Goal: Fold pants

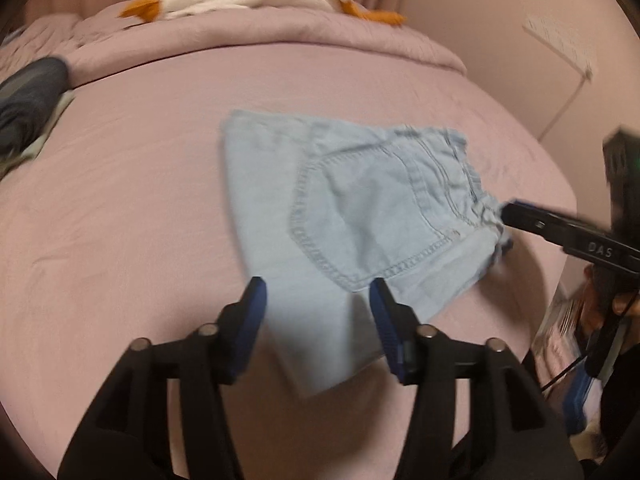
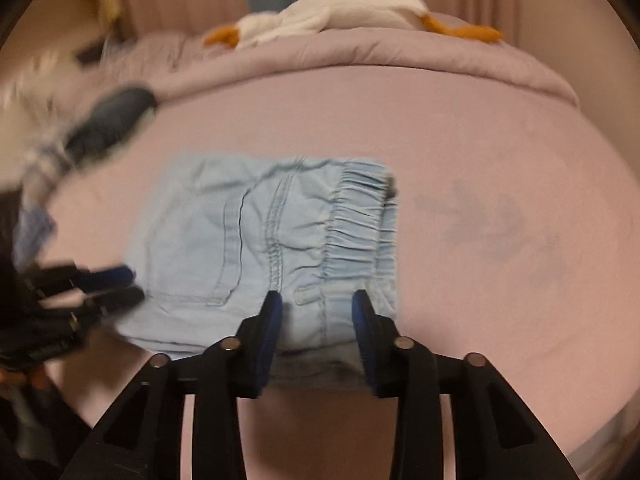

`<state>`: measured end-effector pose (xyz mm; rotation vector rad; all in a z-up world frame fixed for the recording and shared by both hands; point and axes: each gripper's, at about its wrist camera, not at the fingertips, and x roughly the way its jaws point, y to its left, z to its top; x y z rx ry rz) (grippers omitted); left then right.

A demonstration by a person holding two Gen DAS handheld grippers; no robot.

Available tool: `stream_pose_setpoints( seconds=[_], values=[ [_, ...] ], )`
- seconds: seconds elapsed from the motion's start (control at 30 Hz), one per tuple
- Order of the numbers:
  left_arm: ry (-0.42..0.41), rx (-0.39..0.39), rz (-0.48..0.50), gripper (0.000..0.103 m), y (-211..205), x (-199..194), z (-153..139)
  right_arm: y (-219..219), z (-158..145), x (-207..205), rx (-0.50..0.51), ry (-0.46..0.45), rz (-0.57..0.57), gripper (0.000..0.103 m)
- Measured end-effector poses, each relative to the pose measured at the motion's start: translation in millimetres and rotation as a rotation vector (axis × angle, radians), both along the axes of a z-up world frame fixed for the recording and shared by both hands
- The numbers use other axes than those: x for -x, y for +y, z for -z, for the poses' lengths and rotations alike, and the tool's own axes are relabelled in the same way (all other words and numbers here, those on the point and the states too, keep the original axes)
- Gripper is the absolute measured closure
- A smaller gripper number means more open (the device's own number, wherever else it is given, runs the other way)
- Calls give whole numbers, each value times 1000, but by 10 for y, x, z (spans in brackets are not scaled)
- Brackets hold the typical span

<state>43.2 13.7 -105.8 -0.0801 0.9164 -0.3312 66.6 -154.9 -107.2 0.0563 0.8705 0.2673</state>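
While the pants [image 2: 260,248] lie folded compactly on the bed [image 2: 480,152], both the left gripper [image 1: 316,300] and the right gripper [image 2: 316,312] are seen with fingers apart, gripping nothing; the fold is judged finished, and only withdrawal is needed.

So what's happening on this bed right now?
A person with a handheld claw in each hand is folding light blue pants on a pink bed. The pants lie in a compact folded bundle, waistband on one side. Both claws stand open at the near edge: the left claw at the leg end, the right claw by the waistband. A white stuffed goose lies at the far end.
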Motion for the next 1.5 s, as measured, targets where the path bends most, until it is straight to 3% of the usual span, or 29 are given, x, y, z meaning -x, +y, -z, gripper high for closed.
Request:
stream_pose_setpoints(
  seconds=[0.07,0.13,0.27,0.37,0.5,1.5],
  values=[
    [20,59,-43,44,188,-4,-1,-203,-15,37,-98,4,43,44],
    [45,110,-74,41,321,-15,13,-421,29,38,-211,29,80,42],
    [124,280,-128,37,601,-49,126,-818,277,-3,-483,160,138,34],
    [182,358,-137,36,659,-88,225,-930,454,24,-644,239,138,29],
    [220,394,-124,36,586,-117,292,-903,536,6,-631,275,165,29],
    [203,332,27,35,206,-651,306,-422,493,-645,-498,309,-26,24]
  ],
)
